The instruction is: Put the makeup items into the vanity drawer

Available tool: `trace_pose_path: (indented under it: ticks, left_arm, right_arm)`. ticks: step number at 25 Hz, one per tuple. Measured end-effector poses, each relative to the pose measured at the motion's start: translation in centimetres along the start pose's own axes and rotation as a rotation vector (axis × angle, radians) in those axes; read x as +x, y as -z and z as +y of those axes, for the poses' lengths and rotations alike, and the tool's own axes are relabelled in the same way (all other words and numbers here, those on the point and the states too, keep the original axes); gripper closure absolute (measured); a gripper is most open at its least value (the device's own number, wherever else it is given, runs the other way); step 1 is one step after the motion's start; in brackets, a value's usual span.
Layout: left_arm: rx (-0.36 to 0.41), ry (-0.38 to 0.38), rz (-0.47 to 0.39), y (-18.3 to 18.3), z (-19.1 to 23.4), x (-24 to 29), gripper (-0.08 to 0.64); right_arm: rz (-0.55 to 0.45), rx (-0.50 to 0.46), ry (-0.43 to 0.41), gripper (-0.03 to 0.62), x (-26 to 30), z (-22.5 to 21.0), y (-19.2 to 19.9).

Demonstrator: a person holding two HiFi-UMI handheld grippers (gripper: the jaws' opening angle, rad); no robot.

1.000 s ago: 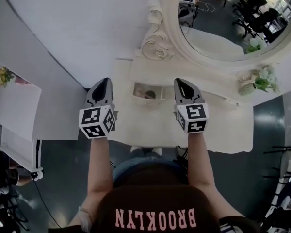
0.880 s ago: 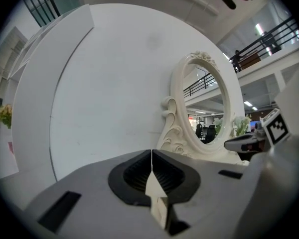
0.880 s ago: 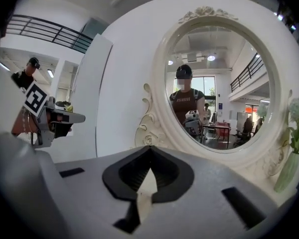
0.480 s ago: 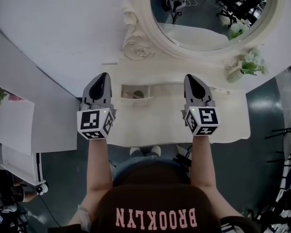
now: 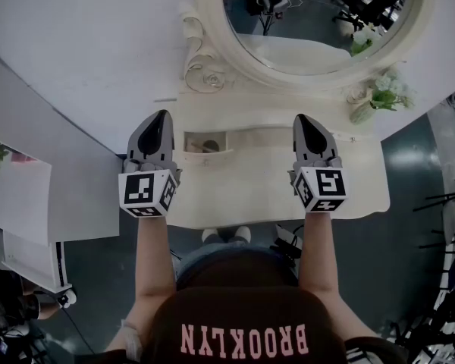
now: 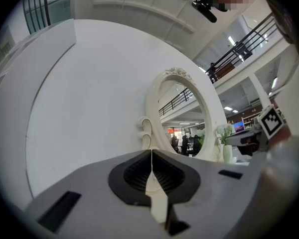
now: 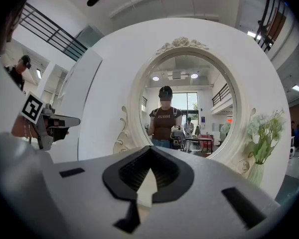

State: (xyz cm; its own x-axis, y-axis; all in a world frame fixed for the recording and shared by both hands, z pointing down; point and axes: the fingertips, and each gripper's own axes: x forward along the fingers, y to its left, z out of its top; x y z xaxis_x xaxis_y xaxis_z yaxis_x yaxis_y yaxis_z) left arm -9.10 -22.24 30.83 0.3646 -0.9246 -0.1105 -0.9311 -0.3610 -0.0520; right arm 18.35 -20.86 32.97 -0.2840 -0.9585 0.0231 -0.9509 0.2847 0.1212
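Left hand-held gripper [image 5: 161,120] and right hand-held gripper [image 5: 305,122] both closed, empty; shirt [image 5: 243,313] reads BROOKLYN.

two tools [image 5: 161,116] [image 5: 304,119], one mirror [image 5: 318,17], one drawer [image 5: 209,155].

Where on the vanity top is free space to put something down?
The tabletop is bare between the left gripper and the right gripper, in front of the open drawer. Crowded only at the back right, by the flowers.

The vanity [image 5: 265,184] looks matt-painted, its mirror [image 5: 318,21] glossy.
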Motion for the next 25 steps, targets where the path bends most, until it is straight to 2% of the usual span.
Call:
trace_pose_path:
  ticks: [14,25]
  left_arm:
    - [0.012,-0.020,-0.005,-0.3,0.6,-0.4,0.554]
    - [0.011,-0.017,0.022,0.9,1.1,-0.8,0.554]
  right_arm:
    - [-0.012,0.000,-0.018,0.594,0.2,0.4,-0.3]
    - [0.005,-0.012,-0.041,0.594,0.3,1.3,0.7]
